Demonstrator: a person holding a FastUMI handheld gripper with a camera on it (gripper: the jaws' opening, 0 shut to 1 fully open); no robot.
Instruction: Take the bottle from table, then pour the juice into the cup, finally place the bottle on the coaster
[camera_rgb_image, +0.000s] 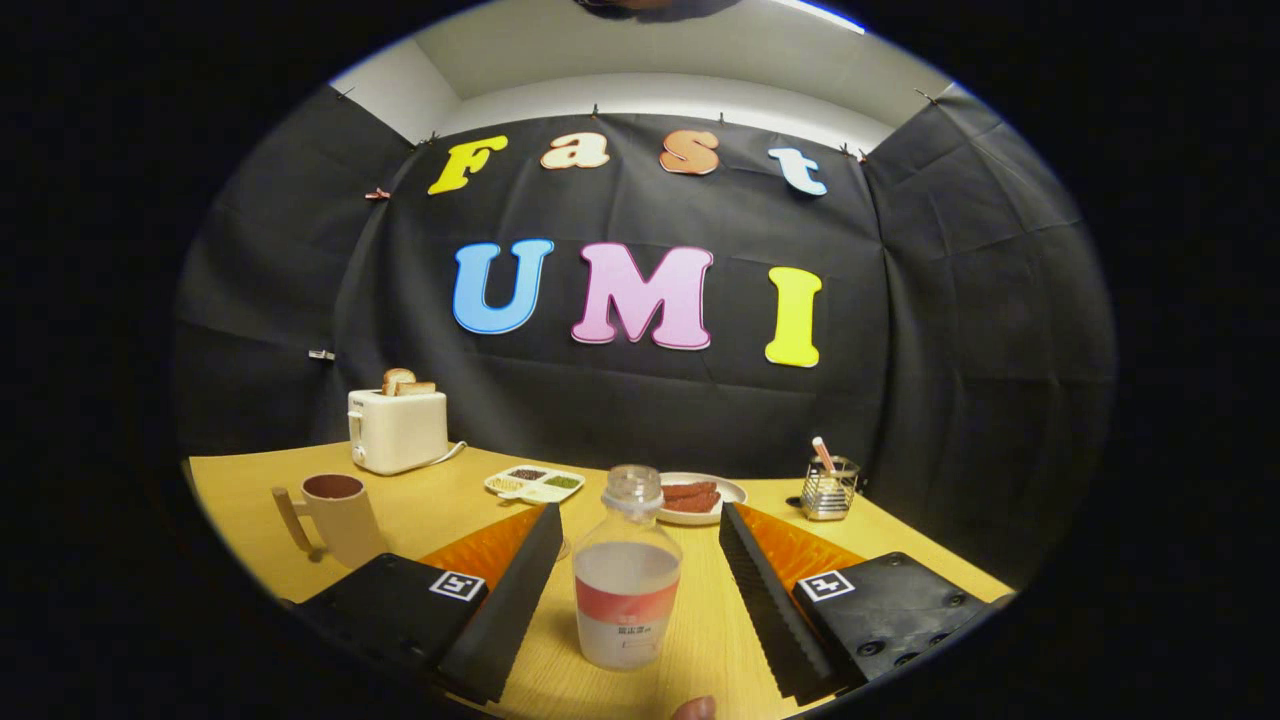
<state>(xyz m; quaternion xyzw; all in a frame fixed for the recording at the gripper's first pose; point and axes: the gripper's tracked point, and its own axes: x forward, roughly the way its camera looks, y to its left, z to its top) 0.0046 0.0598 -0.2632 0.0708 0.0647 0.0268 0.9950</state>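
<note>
My hand-held gripper (640, 520) gapes wide around the bottle (627, 585).
Neither finger touches it; it stands upright, uncapped, on the tabletop (440, 505).

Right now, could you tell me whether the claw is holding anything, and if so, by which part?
Nothing is held. The claw is open, and the bottle stands upright on the table between its fingers, with a gap on each side.

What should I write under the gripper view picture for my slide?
Open hand-held gripper straddles an upright capless bottle on the table, the cup off to one side.
</note>
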